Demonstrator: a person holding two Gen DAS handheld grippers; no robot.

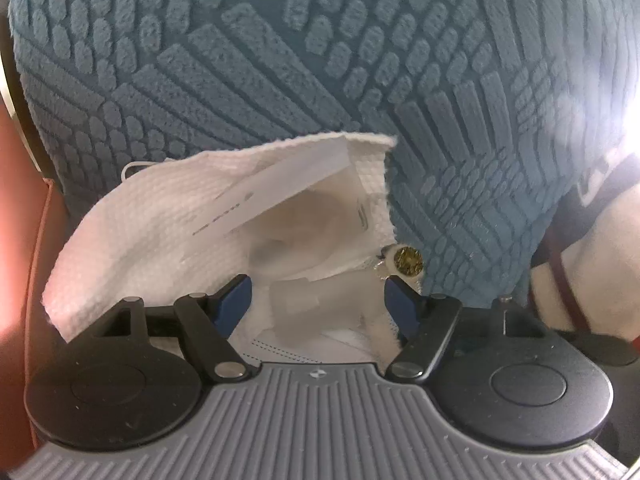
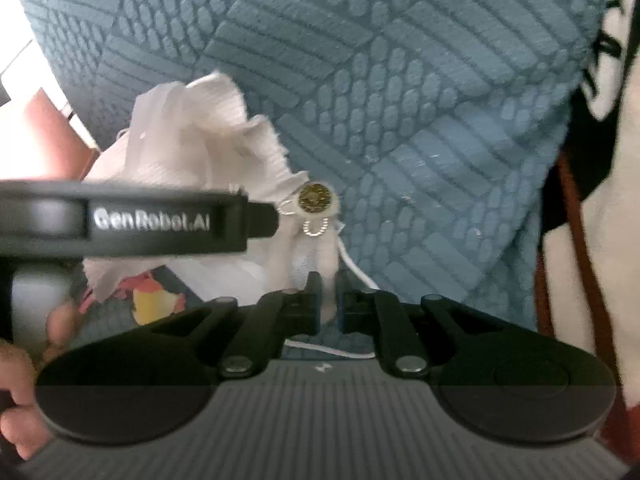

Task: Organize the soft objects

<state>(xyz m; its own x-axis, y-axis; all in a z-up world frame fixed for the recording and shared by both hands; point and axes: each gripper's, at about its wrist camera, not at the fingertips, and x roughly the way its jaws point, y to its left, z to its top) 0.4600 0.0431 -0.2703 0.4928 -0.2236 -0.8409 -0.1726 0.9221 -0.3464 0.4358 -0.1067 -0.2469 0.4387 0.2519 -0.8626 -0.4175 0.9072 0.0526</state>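
A white cloth bag (image 1: 140, 236) lies open against a blue cushion (image 1: 280, 60), with paper and clear plastic showing inside. A gold button (image 1: 407, 261) sits at its right edge. My left gripper (image 1: 316, 292) is open, its blue-padded fingers spread across the bag's mouth with nothing pressed between them. In the right wrist view the bag (image 2: 192, 140) looks crumpled, and the gold button (image 2: 315, 198) hangs above my right gripper (image 2: 329, 284). That gripper is shut on a white strip of the bag just below the button. The left gripper's black body (image 2: 160, 220) crosses this view.
The blue cushion (image 2: 400, 100) fills the background. Reddish-brown upholstery (image 1: 24, 240) lies at the left. A black-and-white soft item with a brown strap (image 2: 576, 240) is at the right. A yellow and pink thing (image 2: 152, 304) peeks from under the bag. A hand (image 2: 24, 380) holds the left gripper.
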